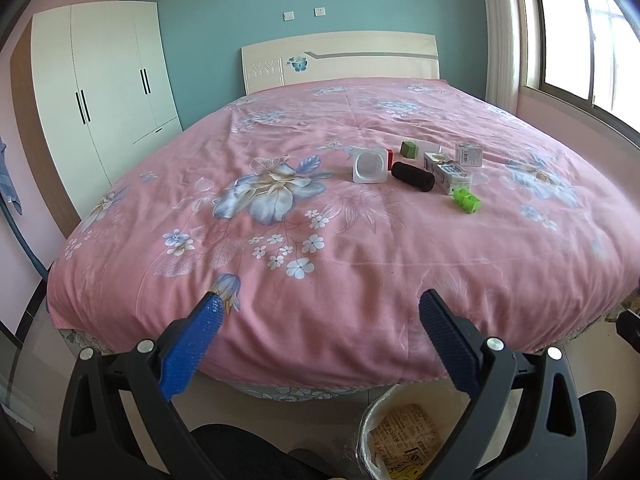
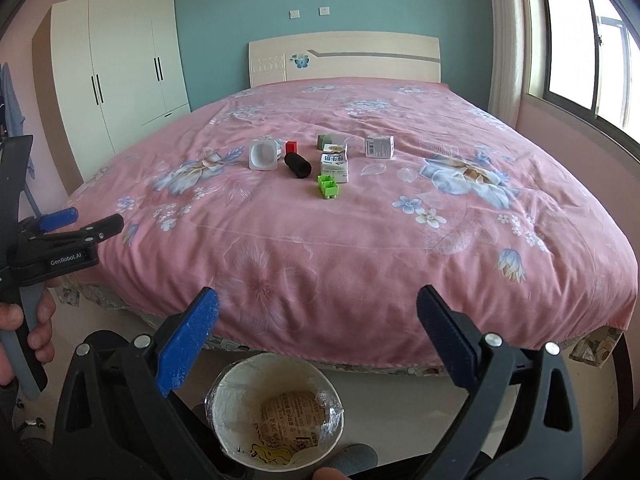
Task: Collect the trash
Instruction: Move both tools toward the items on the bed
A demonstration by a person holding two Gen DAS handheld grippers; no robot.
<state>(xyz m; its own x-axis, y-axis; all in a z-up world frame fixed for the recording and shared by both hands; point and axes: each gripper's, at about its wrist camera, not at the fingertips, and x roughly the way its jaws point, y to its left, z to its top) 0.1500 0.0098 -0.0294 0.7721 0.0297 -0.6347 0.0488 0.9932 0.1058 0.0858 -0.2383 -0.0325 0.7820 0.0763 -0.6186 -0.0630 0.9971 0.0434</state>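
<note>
Several small items lie mid-bed on the pink floral cover [image 1: 320, 240]: a white square cup [image 1: 370, 165], a black cylinder [image 1: 413, 176], a milk carton [image 1: 447, 172], a green clip block [image 1: 466, 201], a green cube [image 1: 409, 149] and a white box [image 1: 469, 155]. The right wrist view shows the same cup [image 2: 263, 154], cylinder [image 2: 297, 166], carton [image 2: 334, 164] and green block [image 2: 329, 187]. A lined waste bin [image 2: 276, 412] stands on the floor at the bed's foot. My left gripper [image 1: 320, 312] and right gripper [image 2: 318, 308] both hang open and empty, well short of the items.
A white wardrobe [image 1: 104, 92] stands at the left, a window [image 1: 588, 40] at the right, and the headboard [image 1: 340, 60] at the back. In the right wrist view a hand [image 2: 36, 320] holds the left gripper's body [image 2: 60, 240] at the left edge. Black chair parts sit low.
</note>
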